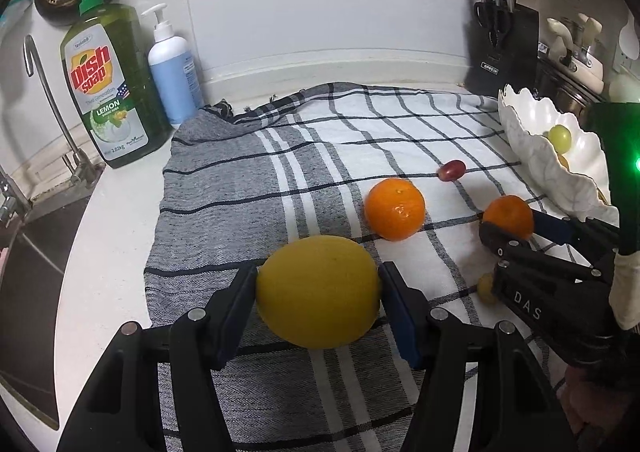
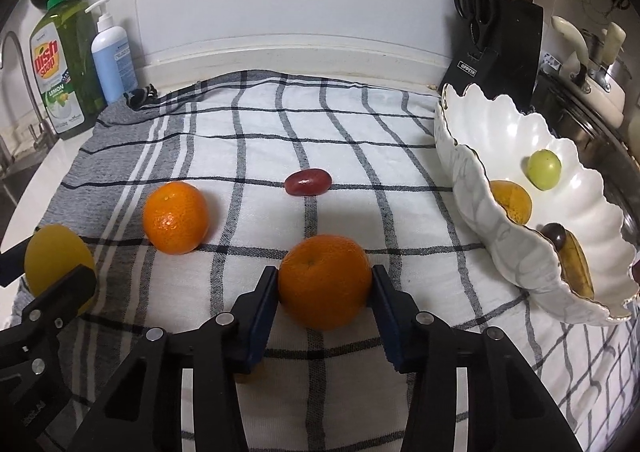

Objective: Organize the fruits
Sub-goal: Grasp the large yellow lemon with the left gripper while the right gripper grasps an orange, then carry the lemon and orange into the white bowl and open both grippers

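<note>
A checked cloth [image 2: 280, 123] is spread over the counter, and a scalloped white bowl [image 2: 472, 179] stands on its right edge, already holding a green grape [image 2: 543, 168], an orange-yellow fruit [image 2: 514, 200] and two darker pieces that are hard to identify behind the rim.

The lemon [image 1: 318, 292] is clamped at its widest part between the pads of the left gripper [image 1: 318, 294]; whether it is lifted clear of the cloth cannot be told. Its rind is judged firm and slightly waxy, so a hold across the middle should stay secure.

The near mandarin [image 2: 325, 280] is seated between the pads of the right gripper [image 2: 325, 284], which are pressed against its sides low on the cloth. Its skin is judged soft and loose, so only a light squeeze at the equator is advised.

A second mandarin [image 2: 176, 216] lies free, well left of the bowl. A red grape [image 2: 308, 181] rests farther back; being small, smooth and easily bruised, it is expected to slip.

A small yellowish fruit [image 1: 486, 287] is half hidden behind the right gripper in the left view.
</note>
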Demonstrator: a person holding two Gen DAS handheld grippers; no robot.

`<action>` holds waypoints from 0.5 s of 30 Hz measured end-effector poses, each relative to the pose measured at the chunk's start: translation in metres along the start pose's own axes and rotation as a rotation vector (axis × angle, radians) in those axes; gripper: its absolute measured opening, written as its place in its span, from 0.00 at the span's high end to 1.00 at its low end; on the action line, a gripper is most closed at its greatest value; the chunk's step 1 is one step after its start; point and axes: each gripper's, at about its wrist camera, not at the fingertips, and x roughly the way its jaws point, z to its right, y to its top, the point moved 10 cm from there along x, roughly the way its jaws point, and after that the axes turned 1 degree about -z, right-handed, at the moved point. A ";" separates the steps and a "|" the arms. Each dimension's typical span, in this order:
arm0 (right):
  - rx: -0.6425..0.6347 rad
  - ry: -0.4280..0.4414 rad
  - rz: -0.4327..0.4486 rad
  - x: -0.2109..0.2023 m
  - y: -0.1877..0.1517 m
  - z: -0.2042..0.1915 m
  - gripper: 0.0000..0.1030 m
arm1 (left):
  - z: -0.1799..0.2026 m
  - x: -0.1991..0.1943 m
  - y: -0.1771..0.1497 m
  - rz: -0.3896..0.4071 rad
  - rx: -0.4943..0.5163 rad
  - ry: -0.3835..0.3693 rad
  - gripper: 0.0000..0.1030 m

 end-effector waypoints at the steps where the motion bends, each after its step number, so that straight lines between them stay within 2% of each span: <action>1: 0.004 0.001 0.004 -0.002 0.000 0.001 0.55 | 0.001 -0.001 0.000 0.001 0.001 0.000 0.41; 9: 0.041 0.026 0.061 -0.031 0.009 0.007 0.55 | 0.011 -0.012 0.012 0.025 0.013 -0.016 0.41; 15: 0.062 0.029 0.116 -0.062 0.020 0.028 0.55 | 0.036 -0.024 0.030 0.056 0.042 -0.046 0.41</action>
